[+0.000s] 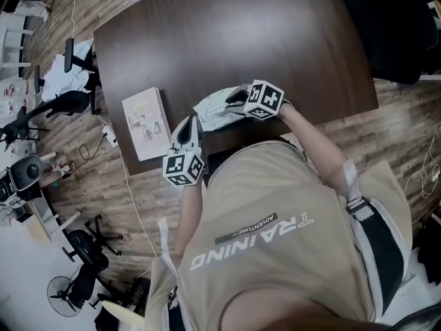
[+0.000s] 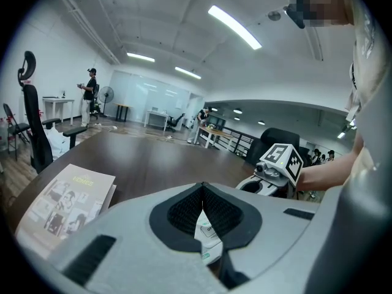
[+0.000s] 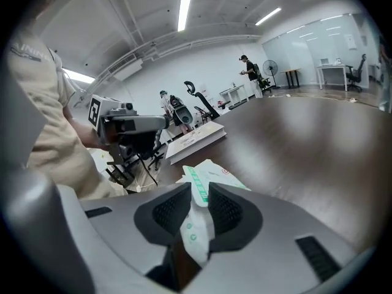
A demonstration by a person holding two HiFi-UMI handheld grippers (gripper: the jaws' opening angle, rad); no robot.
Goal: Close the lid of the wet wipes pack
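Left tongs [image 2: 204, 208], right tongs [image 3: 199, 193] grip pack [image 1: 214, 109]; lid unseen.

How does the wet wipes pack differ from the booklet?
The wet wipes pack is pinched by left tongs and right tongs; the booklet lies untouched. The pack is soft, white and green; the booklet is flat with a pictured cover. Both are near the front edge of the table.

The soft white plastic wet wipes pack [image 1: 215, 109] carries green print. It sits, crumpled, at the worktop's [image 1: 227, 40] near edge.
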